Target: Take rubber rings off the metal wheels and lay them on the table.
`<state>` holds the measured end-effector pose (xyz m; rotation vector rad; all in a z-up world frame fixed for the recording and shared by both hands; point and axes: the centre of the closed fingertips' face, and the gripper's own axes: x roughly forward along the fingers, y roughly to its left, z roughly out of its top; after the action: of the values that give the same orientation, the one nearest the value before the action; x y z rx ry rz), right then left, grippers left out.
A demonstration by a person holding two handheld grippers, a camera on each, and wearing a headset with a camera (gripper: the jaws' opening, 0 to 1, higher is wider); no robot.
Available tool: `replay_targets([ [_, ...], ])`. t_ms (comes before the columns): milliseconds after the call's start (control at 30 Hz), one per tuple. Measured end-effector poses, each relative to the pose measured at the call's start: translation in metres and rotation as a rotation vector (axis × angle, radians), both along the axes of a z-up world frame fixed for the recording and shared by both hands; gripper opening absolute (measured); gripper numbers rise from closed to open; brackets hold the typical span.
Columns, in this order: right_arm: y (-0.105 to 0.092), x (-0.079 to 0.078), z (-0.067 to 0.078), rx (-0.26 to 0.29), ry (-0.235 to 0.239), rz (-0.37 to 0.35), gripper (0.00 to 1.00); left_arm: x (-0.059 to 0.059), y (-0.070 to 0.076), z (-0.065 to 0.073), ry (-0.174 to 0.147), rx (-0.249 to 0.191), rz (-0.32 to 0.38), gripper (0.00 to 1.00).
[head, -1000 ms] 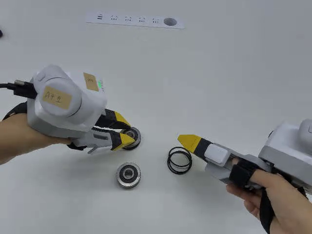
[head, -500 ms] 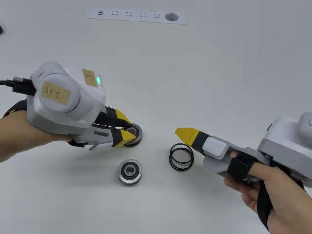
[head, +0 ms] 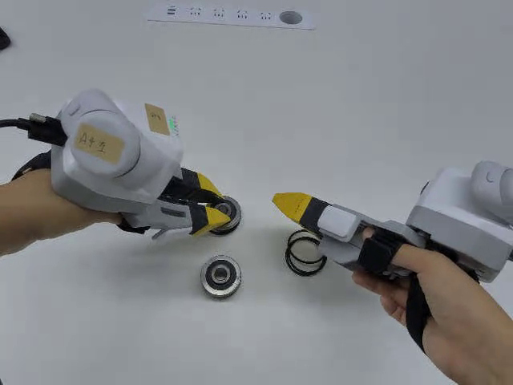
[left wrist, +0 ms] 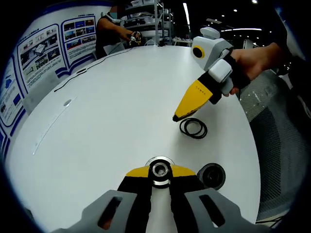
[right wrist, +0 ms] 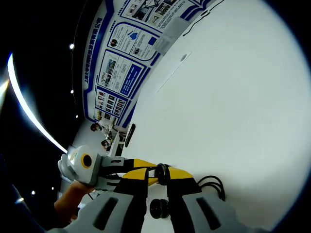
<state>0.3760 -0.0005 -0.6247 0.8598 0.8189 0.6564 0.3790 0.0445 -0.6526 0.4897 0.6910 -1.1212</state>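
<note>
My left gripper (head: 210,215) (left wrist: 159,171) is shut on a small metal wheel (head: 228,213) (left wrist: 160,170) with a dark rim, held low over the white table. A second wheel (head: 220,275) (left wrist: 212,175) lies flat on the table just in front of it. Loose black rubber rings (head: 304,253) (left wrist: 193,128) (right wrist: 214,187) lie in a small pile to the right. My right gripper (head: 279,200) (left wrist: 176,117) is shut with nothing in it. Its yellow tip points at the held wheel (right wrist: 163,174) from a short gap away, above the rings.
A white power strip (head: 231,15) lies at the far edge of the table (head: 361,104). A black cable (head: 20,124) runs off the left gripper's back. A person stands at shelves beyond the table (left wrist: 114,26).
My right gripper has moved left, from beside the rings toward the wheel in the left gripper. The left gripper has kept its hold and barely shifted.
</note>
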Motion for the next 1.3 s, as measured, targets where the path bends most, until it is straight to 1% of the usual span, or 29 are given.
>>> replay_targets([
  [200, 0.014, -0.002, -0.008, -0.013, -0.016, 0.063, 0.25, 0.002, 0.0, -0.001, 0.011, -0.021, 0.015, 0.12],
  [400, 0.027, 0.0, -0.018, -0.005, -0.006, 0.101, 0.31, 0.002, 0.0, -0.001, 0.007, -0.034, 0.006, 0.12],
  [500, 0.033, 0.001, -0.023, -0.004, -0.002, 0.119, 0.33, 0.003, 0.001, -0.001, 0.008, -0.041, 0.001, 0.12],
  [600, 0.036, 0.004, -0.027, 0.001, 0.004, 0.127, 0.34, 0.003, 0.0, -0.001, 0.009, -0.043, -0.008, 0.12],
  [733, 0.039, 0.003, -0.033, -0.001, 0.015, 0.143, 0.33, 0.003, 0.001, -0.001, 0.01, -0.046, -0.018, 0.12],
  [933, 0.043, 0.003, -0.032, 0.006, 0.015, 0.155, 0.33, 0.003, 0.001, -0.001, 0.007, -0.047, -0.022, 0.12],
  [1167, 0.043, 0.001, -0.031, -0.006, 0.003, 0.17, 0.33, 0.003, 0.001, -0.002, 0.005, -0.044, -0.024, 0.12],
  [1200, 0.044, -0.001, -0.029, 0.0, -0.002, 0.183, 0.32, 0.003, 0.0, -0.002, 0.004, -0.043, -0.024, 0.12],
  [1233, 0.046, -0.003, -0.027, 0.01, 0.003, 0.19, 0.31, 0.002, 0.0, -0.002, 0.003, -0.042, -0.024, 0.12],
  [1300, 0.045, -0.003, -0.026, 0.003, -0.008, 0.189, 0.31, 0.002, 0.0, -0.002, 0.003, -0.04, -0.025, 0.12],
])
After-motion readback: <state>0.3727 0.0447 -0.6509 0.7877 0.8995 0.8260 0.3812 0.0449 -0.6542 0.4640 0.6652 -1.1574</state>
